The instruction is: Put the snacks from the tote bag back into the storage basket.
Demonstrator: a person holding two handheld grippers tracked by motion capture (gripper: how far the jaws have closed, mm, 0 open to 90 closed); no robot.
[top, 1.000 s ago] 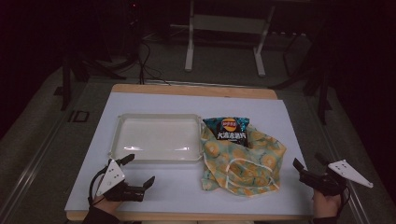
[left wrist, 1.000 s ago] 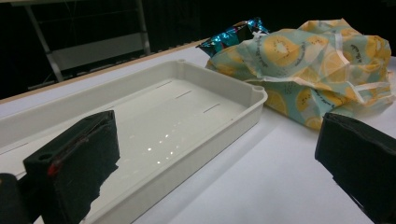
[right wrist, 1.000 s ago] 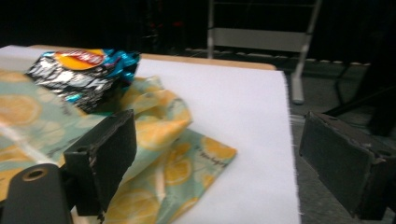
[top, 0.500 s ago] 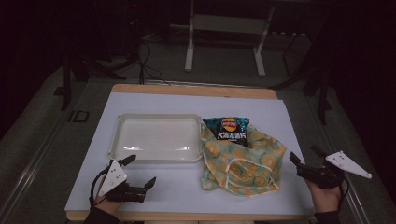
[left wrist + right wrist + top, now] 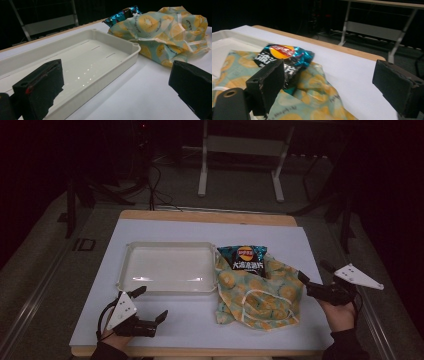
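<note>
Both grippers, left (image 5: 151, 309) and right (image 5: 315, 276), are spread wide and empty. The chip bag (image 5: 244, 259) sits on the floppy cloth (image 5: 260, 295), so tugging the cloth could easily dump it.

Black two-jaw left gripper (image 5: 150, 304) and right gripper (image 5: 314, 274), blocky square pads. Grey three-cornered plates on top, black cables trailing behind. Dark sleeves (image 5: 345, 347).

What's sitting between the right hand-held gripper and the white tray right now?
In the high view, the lemon-print cloth bag with the chip packet on its far end lies between the right hand-held gripper and the white tray.
</note>
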